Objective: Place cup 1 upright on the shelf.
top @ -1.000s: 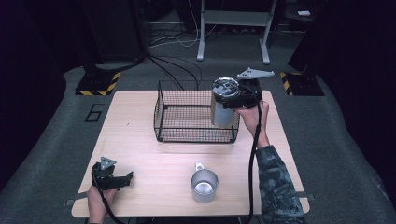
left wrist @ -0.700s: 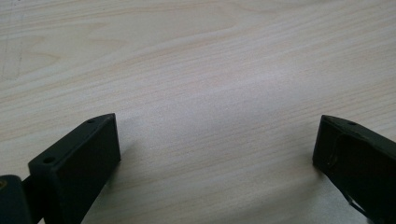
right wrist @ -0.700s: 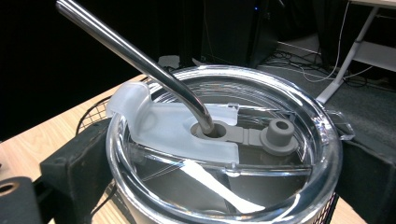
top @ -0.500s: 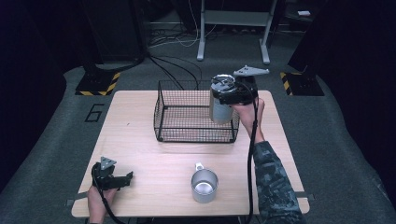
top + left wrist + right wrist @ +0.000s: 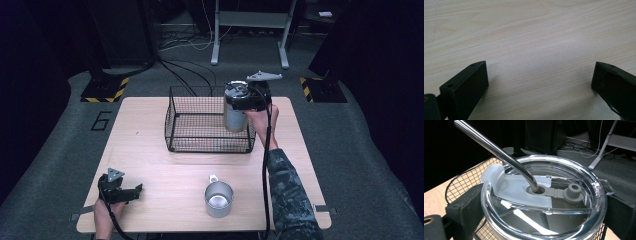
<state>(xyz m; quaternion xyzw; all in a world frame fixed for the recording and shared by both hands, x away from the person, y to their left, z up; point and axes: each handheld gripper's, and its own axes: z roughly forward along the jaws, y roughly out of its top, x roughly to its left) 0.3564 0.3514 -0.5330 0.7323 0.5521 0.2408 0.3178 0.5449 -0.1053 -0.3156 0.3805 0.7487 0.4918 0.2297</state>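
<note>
High view, left gripper: the left gripper [image 5: 131,190] is lying low on the pale wooden table [image 5: 150,145] near its front left corner, held by the person's left hand [image 5: 106,216]
Left gripper view, jaws: standing wide apart over bare wood, nothing sitting between them
High view, mug: a small metal mug with a handle [image 5: 218,198] is standing upright near the front edge, well apart from both grippers
High view, basket: a black wire basket [image 5: 209,125] is sitting at the table's far middle
High view, right gripper: the right gripper [image 5: 239,101] is clamping a steel tumbler with a clear lid [image 5: 233,114] over the basket's right end
Right gripper view, tumbler: black jaws are pressing both sides of the lid's rim [image 5: 541,200]; a bent metal straw [image 5: 496,151] is rising through it
</note>
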